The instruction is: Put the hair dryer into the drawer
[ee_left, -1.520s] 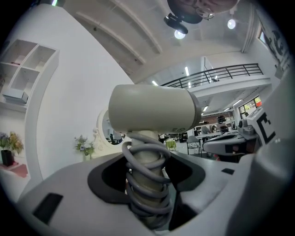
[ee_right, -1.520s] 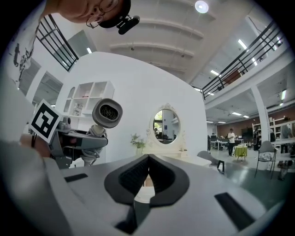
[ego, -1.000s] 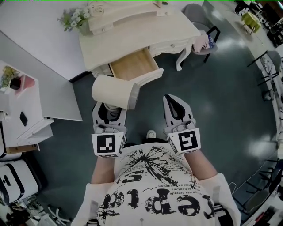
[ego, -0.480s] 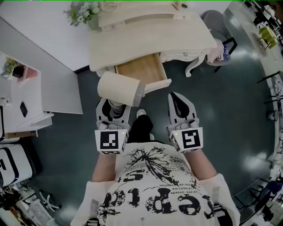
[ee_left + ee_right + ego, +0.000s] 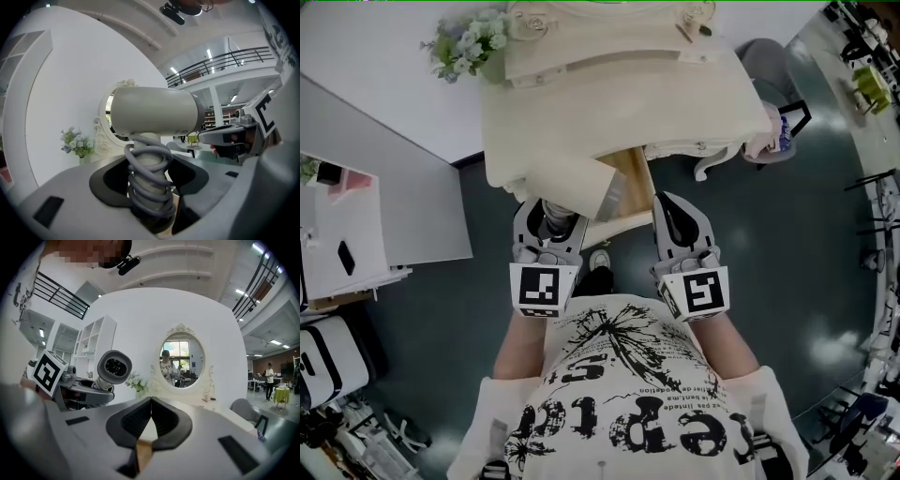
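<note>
Cream-coloured hair dryer [image 5: 567, 186] stands upright in the left tool [image 5: 547, 223]. The tool's jaws are spread wide and clamp the handle, which has the grey cord [image 5: 149, 180] coiled round it; the barrel lies crosswise above them. A second ago the dryer hung over the dark floor [image 5: 797, 253], well short of the open drawer [image 5: 630, 183]. Now it covers the drawer's left part and overlaps the front edge of the pale worktop [image 5: 675, 103], so only a strip of wooden drawer bottom shows to its right. The right tool [image 5: 673, 208], jaws pressed together on nothing, has come forward alongside, its tip just beside the drawer front. Flowers [image 5: 459, 49] stand at the worktop's back left.
</note>
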Demonstrator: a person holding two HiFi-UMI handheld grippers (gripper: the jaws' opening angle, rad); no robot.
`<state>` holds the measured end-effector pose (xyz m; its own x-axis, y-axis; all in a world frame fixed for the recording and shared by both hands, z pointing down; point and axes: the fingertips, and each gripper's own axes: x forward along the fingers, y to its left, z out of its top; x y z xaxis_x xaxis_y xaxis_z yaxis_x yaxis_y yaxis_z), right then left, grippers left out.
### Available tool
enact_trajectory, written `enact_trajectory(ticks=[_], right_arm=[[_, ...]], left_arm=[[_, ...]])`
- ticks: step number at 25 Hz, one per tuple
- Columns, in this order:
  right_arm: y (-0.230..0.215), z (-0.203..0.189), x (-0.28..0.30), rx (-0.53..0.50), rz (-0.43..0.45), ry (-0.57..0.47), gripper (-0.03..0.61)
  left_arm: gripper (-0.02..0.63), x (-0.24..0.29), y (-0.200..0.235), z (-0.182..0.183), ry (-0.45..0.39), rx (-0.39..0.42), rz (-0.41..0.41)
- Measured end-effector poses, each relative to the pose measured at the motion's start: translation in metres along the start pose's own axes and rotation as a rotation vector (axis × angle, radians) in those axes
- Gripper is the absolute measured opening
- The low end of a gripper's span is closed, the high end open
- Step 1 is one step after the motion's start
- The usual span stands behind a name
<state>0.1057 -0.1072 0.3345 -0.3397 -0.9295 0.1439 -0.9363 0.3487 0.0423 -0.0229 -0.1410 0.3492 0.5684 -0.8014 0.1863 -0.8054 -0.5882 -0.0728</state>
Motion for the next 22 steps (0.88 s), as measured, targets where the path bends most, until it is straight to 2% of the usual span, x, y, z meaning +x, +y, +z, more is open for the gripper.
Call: enact_trajectory(ticks=[5,10,18,22], right_arm=[[-0.022,-0.001,0.038,0.011,-0.013,0.009,0.017],[-0.039,-0.022,0.065,0.04,0.005,0.06,0.017],[-0.061,-0.057,0.099,0.051,0.108,0.161,0.017],[-0.073,-0.071,0.114,0.045,0.14,0.173,0.017]], left_arm=[[0.25,0.038,0.017,-0.008,0.031,0.015,-0.031],[0.25,0.063,0.019,-0.026,0.074,0.009,-0.04],[0.251,0.098,0.009,-0.093,0.244,0.033,-0.101],[0.25,0.119,0.0,-0.13,0.342,0.047,-0.167]])
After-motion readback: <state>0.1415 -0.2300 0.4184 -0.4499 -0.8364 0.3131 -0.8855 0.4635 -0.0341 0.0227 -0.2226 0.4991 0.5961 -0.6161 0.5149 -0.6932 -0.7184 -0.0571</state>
